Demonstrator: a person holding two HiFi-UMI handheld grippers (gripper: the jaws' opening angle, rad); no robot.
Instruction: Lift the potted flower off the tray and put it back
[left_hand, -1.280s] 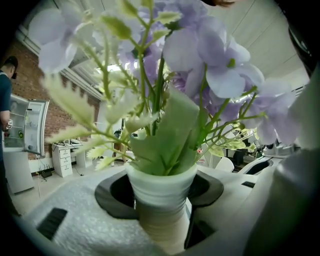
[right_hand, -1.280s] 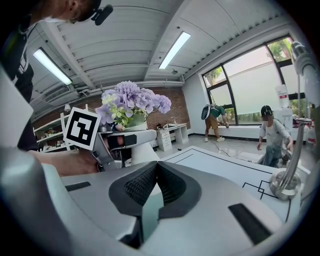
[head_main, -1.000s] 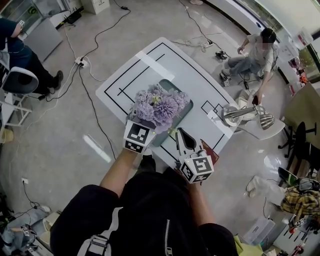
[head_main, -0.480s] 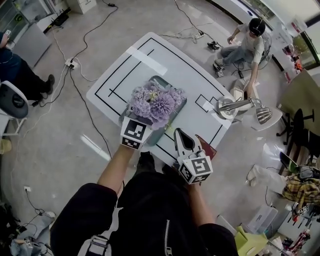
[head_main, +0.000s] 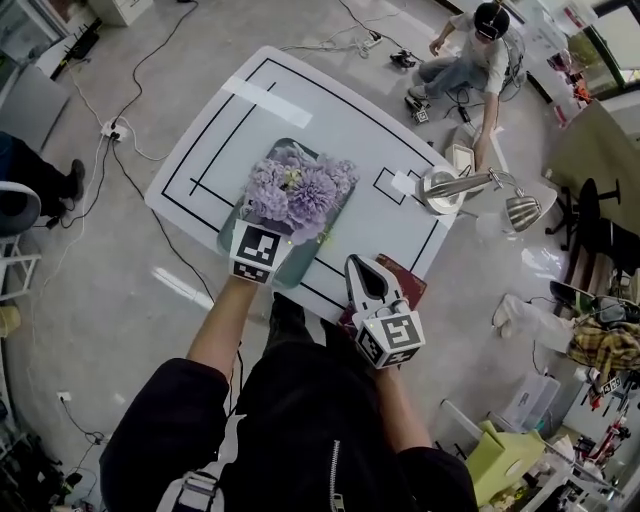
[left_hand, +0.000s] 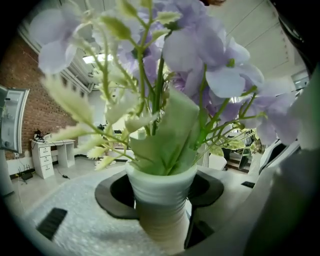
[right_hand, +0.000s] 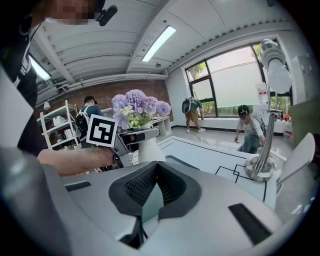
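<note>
in the left gripper (left_hand: 162, 212), white pot (left_hand: 160, 182), lilac blooms (head_main: 300, 190), pale leaves (left_hand: 167, 135)

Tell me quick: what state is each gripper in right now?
Left gripper: closed on the white ribbed pot of purple flowers.
Right gripper: closed, holding nothing.

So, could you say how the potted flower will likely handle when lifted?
Probably top-heavy: the blooms spread wider than the narrow pot, so it may tip. The pot's flared rim likely stops it slipping through the left claw. Thin stems may sway.
</note>
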